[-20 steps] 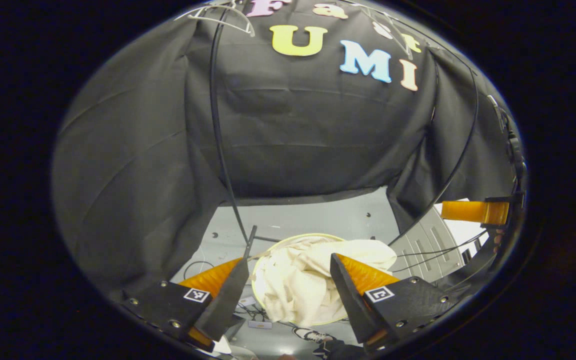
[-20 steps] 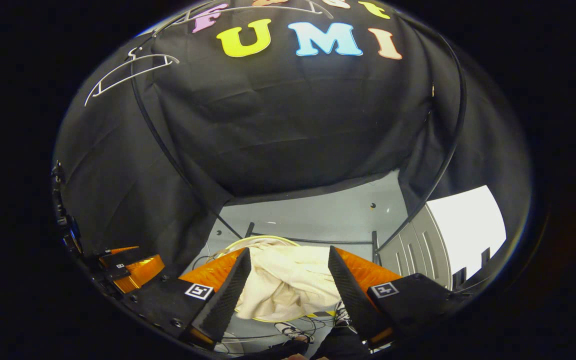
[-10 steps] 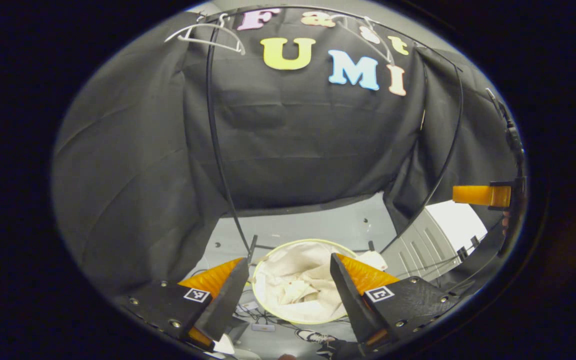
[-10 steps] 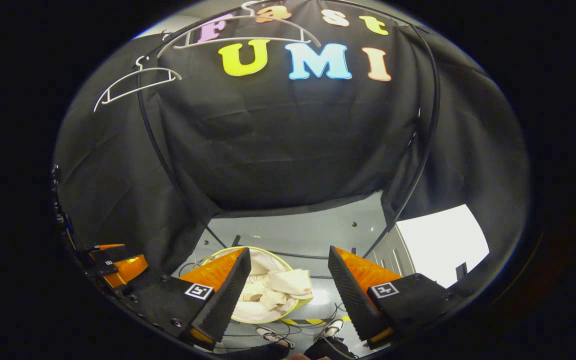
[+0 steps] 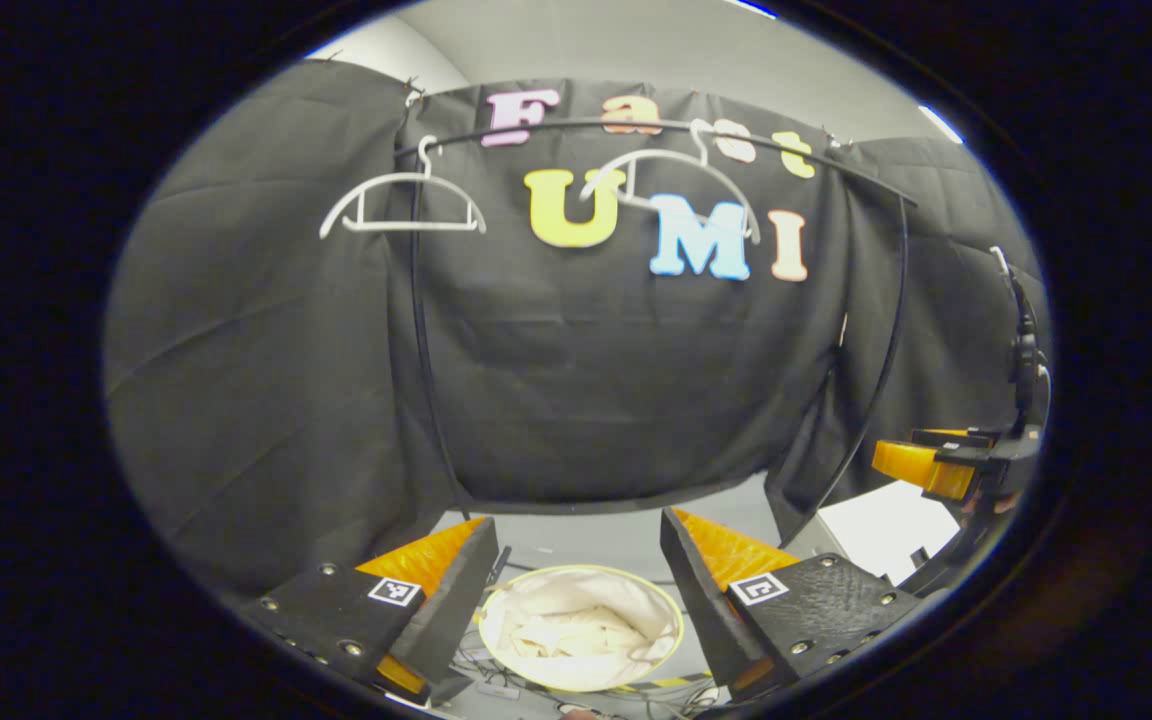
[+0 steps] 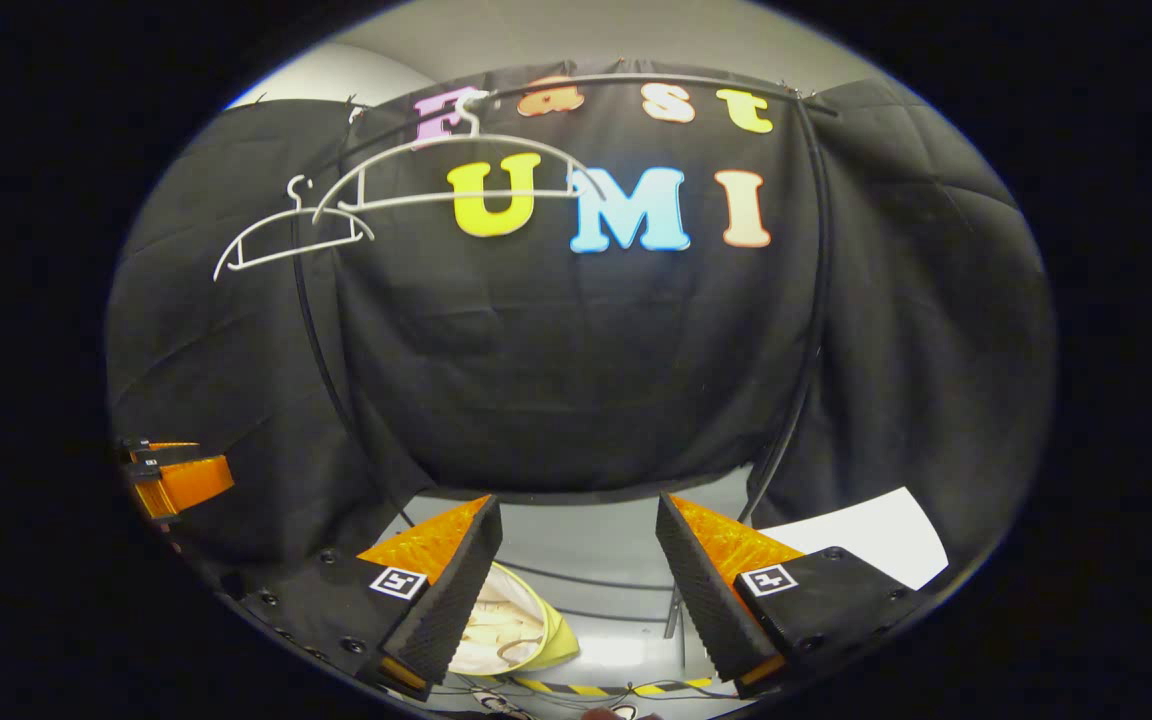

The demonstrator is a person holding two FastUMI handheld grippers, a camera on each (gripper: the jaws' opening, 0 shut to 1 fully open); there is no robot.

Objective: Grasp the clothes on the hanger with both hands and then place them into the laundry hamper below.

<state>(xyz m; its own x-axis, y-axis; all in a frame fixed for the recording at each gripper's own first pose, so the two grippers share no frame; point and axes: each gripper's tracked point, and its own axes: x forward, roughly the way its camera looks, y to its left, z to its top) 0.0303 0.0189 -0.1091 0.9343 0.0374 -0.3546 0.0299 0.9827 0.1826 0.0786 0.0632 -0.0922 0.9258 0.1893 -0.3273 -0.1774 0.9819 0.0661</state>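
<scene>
Left gripper (image 5: 576, 570): jaws spread wide, nothing between the fingers (image 5: 456, 600), no contact with any item. Right gripper (image 6: 576, 560): jaws likewise spread wide and empty.

In the left gripper view, the laundry hamper (image 5: 671, 640) sits low on the floor at 6 o'clock, seen through the gap between the fingers, well apart from them. Its rim is pale yellow-green and round. The clothes (image 5: 576, 630), cream-coloured and crumpled, lie inside the hamper, below the rim.

In the right gripper view, the same hamper appears at 7 o'clock, partly hidden behind the left-hand finger; part of its rim and some cream fabric inside are visible.

The right gripper also shows in the left gripper view at 3 o'clock, orange and black, held off to the side. The left gripper shows in the right gripper view at 9 o'clock.

Beyond: a black rail (image 5: 656, 125) runs across at 12 o'clock on a curved black frame. Two white hangers hang from it, both bare: the first hanger (image 5: 401, 205) at 11 o'clock, the second hanger (image 5: 676, 180) at 12 o'clock. Grey floor (image 5: 596, 540) lies beneath the black cloth. Black-and-yellow striped tape (image 6: 576, 688) crosses the floor at 6 o'clock in the right gripper view.
</scene>
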